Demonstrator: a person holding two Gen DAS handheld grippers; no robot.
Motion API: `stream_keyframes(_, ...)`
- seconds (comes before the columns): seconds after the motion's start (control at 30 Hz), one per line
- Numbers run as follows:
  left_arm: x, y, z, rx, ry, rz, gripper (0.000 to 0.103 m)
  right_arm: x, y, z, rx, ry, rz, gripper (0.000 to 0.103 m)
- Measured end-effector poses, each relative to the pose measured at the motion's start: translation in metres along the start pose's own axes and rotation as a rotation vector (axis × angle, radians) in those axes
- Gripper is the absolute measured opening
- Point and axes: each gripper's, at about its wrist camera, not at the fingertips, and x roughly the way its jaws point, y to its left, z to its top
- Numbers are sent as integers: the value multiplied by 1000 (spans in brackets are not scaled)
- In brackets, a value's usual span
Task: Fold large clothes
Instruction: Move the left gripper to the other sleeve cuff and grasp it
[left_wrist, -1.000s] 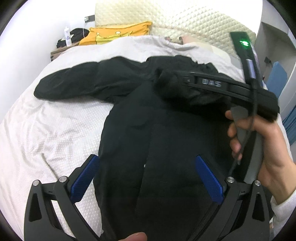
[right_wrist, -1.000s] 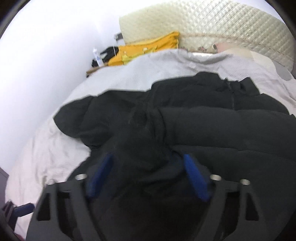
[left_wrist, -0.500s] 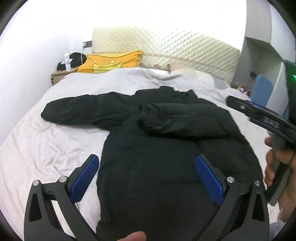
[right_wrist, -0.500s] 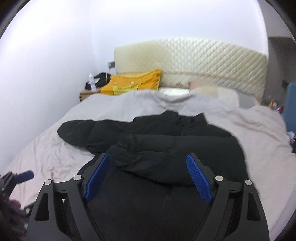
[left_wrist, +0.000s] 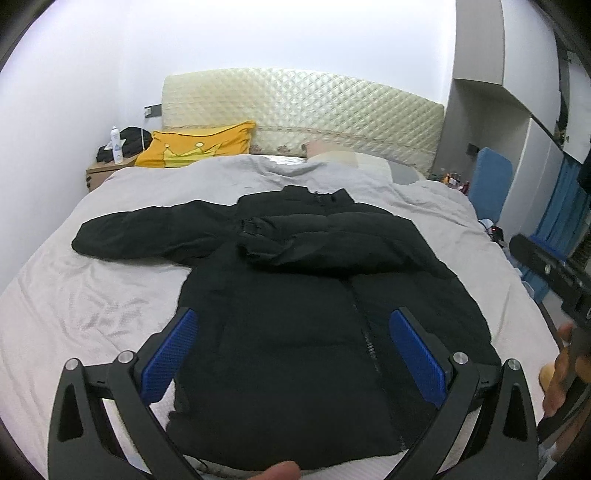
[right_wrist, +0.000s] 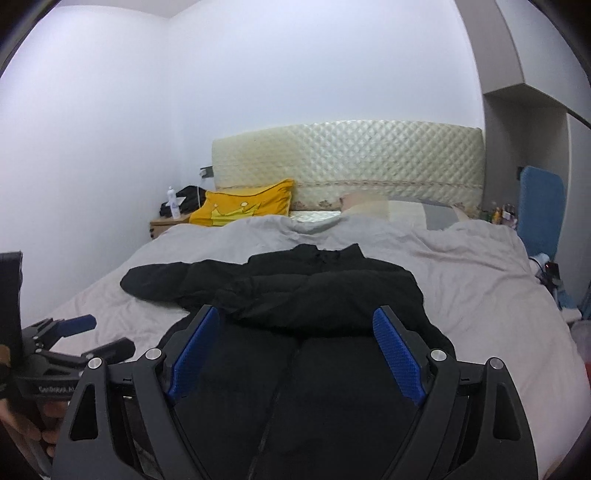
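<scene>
Lying flat on the bed (left_wrist: 92, 295), the jacket (left_wrist: 295, 332) has 1 fold done: the sleeve on its right side (left_wrist: 314, 240) is laid across the chest, cuff near the middle. The other sleeve (left_wrist: 147, 232) is spread out toward the bed's left edge, so by my reading that sleeve and the body folds are left, and the task is at an early stage.

The jacket is black, puffy and quilted, front side up, with a zip running down the middle. Its collar points at the headboard (left_wrist: 303, 107) and its hem lies at the bed's near edge. It looks thick and springy, so I would expect folds to puff back up.

The left gripper (left_wrist: 295, 350) hangs above the hem, released and empty. The right gripper (right_wrist: 295, 354) is likewise spread wide above the jacket, grasping nothing.
</scene>
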Motion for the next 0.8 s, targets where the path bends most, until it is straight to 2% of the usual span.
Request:
stream_keyframes(0.23,1,-17,-12,13,-9,-56,103,-19,-14,-31,27,-19,-29,86)
stream_keyframes(0.5,7,-18,-27,-18,-26,-113,103,-37,-25,-71,24,-36,-88,86)
stream_keyframes(0.8,17,-5,-23,-61,-29,-147,103,-43,-41,-86,68,-62,-107,87)
